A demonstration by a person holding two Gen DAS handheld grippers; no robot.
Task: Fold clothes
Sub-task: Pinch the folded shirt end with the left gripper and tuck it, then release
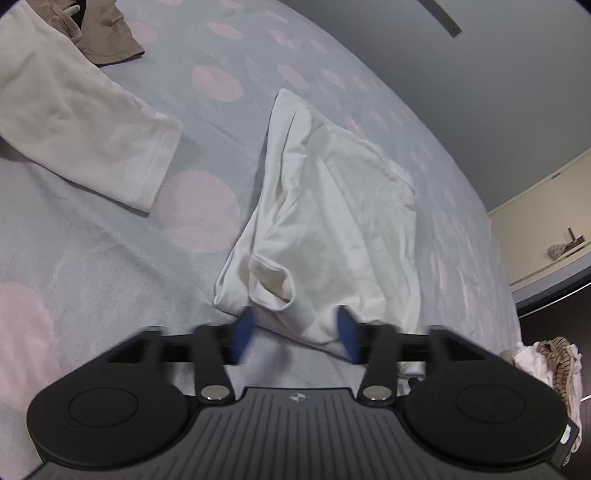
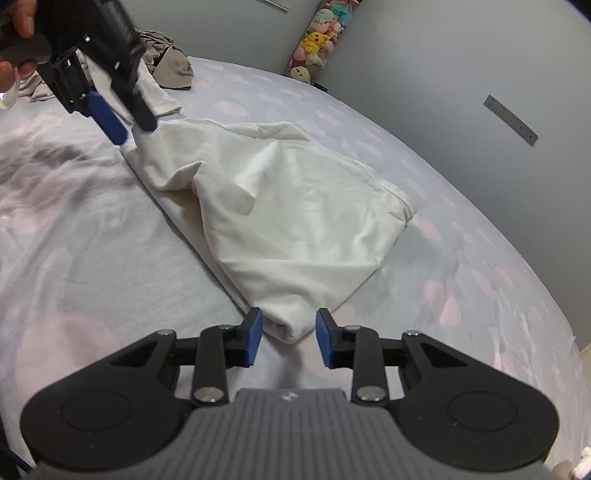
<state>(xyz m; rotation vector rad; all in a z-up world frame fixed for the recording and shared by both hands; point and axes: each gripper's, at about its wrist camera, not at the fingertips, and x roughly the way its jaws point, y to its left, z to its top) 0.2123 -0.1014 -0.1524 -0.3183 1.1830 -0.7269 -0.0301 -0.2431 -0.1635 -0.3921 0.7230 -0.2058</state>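
Room for moving is lying mostly to the outside of my right claw (image 2: 289, 338): bare polka-dot bedsheet (image 2: 461, 236) is stretching ahead and to its right up to the bed's curved far edge, where the grey wall (image 2: 424, 74) is rising. To the left of my left claw (image 1: 295, 334) another open patch of sheet is running out toward a cream sleeve (image 1: 85, 122), which is lying well apart from the garment I am working on, with a brown garment (image 1: 107, 33) past it near the far edge.

I am working the white garment (image 2: 280, 206), which is lying crumpled on the sheet between my two claws. Seen from my right claw, its long axis is running diagonally from the near corner just ahead of my fingertips, away and to the left, up to my left claw. That near corner is sitting in the gap between my right fingers (image 2: 254, 334), which are standing apart, released, not pinching it. A folded hem is lying on the far right side.

My left claw is standing released too, its blurred blue pads (image 1: 243, 330) spread either side of a rolled cloth edge (image 1: 273, 284) just ahead of it. A heap of striped laundry (image 1: 554, 365) is sitting off to its right, past the bed's edge.
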